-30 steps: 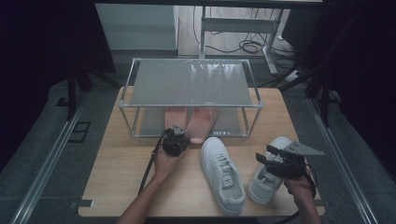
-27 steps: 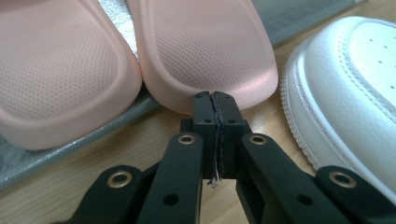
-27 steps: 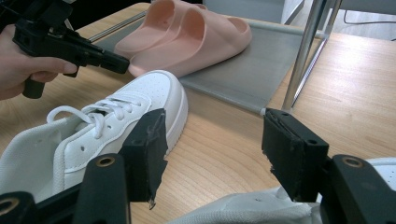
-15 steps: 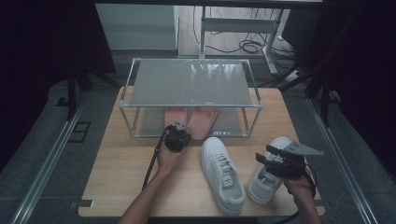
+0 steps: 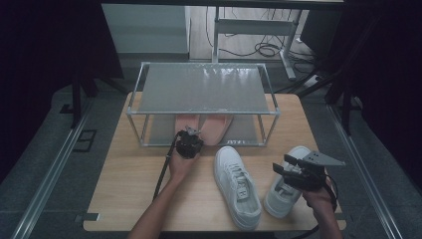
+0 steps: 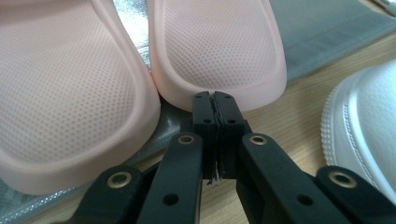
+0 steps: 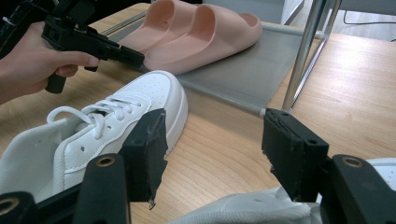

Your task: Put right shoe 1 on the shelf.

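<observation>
Pressing point: left gripper (image 6: pixel 215 100) has its jaws shut flat against each other, nothing between them, tips touching the near edge of the right pink slipper (image 6: pixel 217 46)
Left gripper, high view: left gripper (image 5: pixel 189 142) sits at the near edge of the rack's lower shelf, held in the person's left hand (image 5: pixel 180 164)
Pink slippers: right pink slipper lies just beside the left pink slipper (image 6: pixel 65 88), sides touching; both rest on the grey lower shelf (image 6: pixel 327 37), heels toward the near side and overhanging its edge slightly
Rack: metal-framed rack (image 5: pixel 204 89) stands at the far half of the wooden table (image 5: pixel 129 189), the slippers under its top shelf
Right gripper: right gripper (image 7: pixel 212 149) is spread wide with nothing between its pads, hovering over the near right part of the table
Right gripper, high view: right gripper (image 5: pixel 298 172) is held in the right hand (image 5: pixel 318 196) above the right white sneaker (image 5: pixel 283 191)
Left white sneaker: left white sneaker (image 5: pixel 236 184) lies on the table between the two hands, toe toward the rack, laces up
Sneaker spacing: the two sneakers lie near each other, toes angled apart; whether they touch cannot be told
Gripper spacing: the two grippers are well apart
</observation>
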A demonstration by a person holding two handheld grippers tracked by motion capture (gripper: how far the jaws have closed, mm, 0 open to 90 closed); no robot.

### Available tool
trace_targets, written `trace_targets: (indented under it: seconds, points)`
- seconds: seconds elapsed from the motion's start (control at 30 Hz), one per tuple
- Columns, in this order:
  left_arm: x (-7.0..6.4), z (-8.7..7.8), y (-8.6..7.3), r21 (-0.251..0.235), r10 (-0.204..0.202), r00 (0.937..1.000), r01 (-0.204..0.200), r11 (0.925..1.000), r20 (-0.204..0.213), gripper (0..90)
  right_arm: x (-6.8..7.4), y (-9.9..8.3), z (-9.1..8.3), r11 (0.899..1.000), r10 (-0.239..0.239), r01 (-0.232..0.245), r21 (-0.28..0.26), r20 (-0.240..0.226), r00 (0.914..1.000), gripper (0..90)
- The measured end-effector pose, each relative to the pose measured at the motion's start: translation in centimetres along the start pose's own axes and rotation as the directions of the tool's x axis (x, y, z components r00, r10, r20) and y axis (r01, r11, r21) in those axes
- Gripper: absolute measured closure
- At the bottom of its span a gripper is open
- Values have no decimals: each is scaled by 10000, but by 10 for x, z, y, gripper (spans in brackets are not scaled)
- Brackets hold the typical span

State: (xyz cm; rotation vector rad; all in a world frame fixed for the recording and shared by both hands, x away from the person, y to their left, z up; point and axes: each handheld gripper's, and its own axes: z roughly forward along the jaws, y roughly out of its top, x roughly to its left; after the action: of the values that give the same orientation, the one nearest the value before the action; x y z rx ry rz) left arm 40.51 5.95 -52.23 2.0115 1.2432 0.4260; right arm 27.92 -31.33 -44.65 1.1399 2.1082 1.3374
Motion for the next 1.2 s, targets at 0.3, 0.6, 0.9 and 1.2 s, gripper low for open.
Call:
trace_targets:
  seconds: [0.3, 0.6, 0.9, 1.2]
  points:
    - [2, 6, 1, -156, -213, 9997, 212, 9997, -85, 886, 0, 0, 0, 10000, 18, -18, 13, 6, 10000, 408]
    - [4, 10, 1, -254, -379, 9992, 375, 9990, -145, 883, 0, -1, 1, 10000, 9, -9, 67, 6, 10000, 408]
    - [4, 12, 3, -311, -523, 9986, 520, 9982, -109, 884, -1, -1, 2, 10000, 19, -19, 83, 13, 10000, 408]
    - [5, 8, -2, -176, -448, 9990, 446, 9988, -54, 877, -2, -1, 1, 10000, 56, -56, 48, 8, 10000, 408]
